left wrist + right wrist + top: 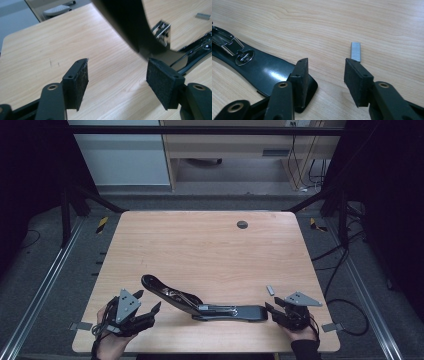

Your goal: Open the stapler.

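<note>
High view, my end first: left claw (pixel 145 311) open, nothing between pads, just beside raised arm of stapler (pixel 200 304). Right claw (pixel 276 312) open too, at stapler's base end, one pad (pixel 302 75) against its edge, not pinching. Stapler lies swung open near front edge of worktop (pixel 210 240), staple strip (pixel 270 290) just beyond. I judge stapler stiff, weighty, glossy, slippery; hinge floppy. Grip flat base end, steady raised arm.

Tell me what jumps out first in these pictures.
A black stapler, swung wide open, lies across the near part of the wooden table, its metal staple channel exposed. An open gripper flanks each end: the left gripper by the raised arm, the right gripper at the base. A small strip of staples lies just beyond the right one.
</note>
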Demonstrator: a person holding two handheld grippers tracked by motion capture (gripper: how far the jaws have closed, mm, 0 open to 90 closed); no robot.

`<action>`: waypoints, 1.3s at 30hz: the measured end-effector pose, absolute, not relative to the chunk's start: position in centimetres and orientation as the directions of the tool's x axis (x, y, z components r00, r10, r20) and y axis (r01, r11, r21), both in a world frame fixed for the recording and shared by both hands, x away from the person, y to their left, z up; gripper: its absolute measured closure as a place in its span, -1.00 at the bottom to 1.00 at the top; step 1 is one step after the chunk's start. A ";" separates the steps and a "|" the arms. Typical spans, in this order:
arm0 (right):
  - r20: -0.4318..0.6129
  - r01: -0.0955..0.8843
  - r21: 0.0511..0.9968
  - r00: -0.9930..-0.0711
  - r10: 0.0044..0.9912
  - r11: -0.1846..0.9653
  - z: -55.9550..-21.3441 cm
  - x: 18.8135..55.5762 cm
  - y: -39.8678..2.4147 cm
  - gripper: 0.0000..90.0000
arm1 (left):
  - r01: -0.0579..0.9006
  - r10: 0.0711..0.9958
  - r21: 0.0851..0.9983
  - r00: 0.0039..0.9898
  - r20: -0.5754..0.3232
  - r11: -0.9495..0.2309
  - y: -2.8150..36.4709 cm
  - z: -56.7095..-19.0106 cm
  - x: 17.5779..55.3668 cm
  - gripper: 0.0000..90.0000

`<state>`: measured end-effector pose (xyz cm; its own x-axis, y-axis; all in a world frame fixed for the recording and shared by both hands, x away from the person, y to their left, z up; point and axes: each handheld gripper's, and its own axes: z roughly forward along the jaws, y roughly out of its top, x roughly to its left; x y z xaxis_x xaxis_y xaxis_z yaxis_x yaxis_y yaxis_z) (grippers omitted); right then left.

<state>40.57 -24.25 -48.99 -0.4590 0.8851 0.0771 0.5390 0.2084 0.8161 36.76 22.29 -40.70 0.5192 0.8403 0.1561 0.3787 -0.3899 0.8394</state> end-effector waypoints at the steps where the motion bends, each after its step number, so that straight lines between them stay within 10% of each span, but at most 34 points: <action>1: 0.071 0.534 0.819 -0.457 0.886 0.210 -49.0 40.6 -24.3 0.18 | 0.384 0.840 0.836 0.520 0.154 -0.392 22.4 -40.9 36.8 -0.26; 26: -0.051 0.530 0.799 -0.410 0.911 0.283 -48.2 41.8 -25.4 0.23 | 0.517 0.856 0.762 0.509 0.093 -0.391 25.0 -44.8 39.0 0.00; 39: -0.077 0.539 0.790 -0.386 0.919 0.293 -47.6 42.6 -25.1 0.39 | 0.553 0.880 0.743 0.464 0.102 -0.377 25.6 -45.9 39.4 -0.22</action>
